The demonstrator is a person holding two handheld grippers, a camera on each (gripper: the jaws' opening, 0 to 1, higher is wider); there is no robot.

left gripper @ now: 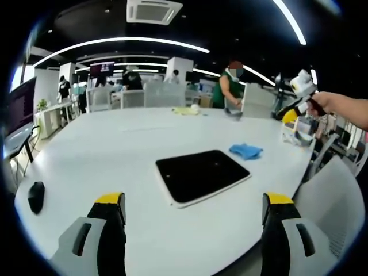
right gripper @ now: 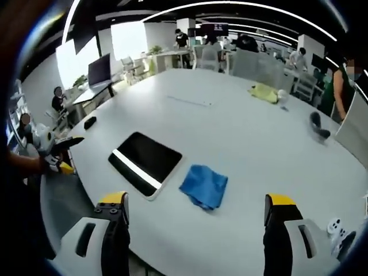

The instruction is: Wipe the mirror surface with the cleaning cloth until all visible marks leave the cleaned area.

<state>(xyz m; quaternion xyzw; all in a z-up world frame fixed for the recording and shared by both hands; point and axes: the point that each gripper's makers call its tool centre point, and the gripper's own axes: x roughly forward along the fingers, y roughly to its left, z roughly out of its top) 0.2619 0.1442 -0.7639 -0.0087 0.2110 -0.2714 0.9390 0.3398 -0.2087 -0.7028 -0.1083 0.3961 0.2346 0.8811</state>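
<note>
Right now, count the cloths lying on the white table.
2: a crumpled blue cloth lies beside the dark rectangular mirror; a pale yellow cloth lies far across the white table. Others may be hidden.

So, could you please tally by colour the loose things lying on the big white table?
Black: 3, the mirror, a computer mouse and a dark object at the far edge
Blue: 1, the cleaning cloth
Yellow: 1, a yellow cloth
Total: 5
</note>
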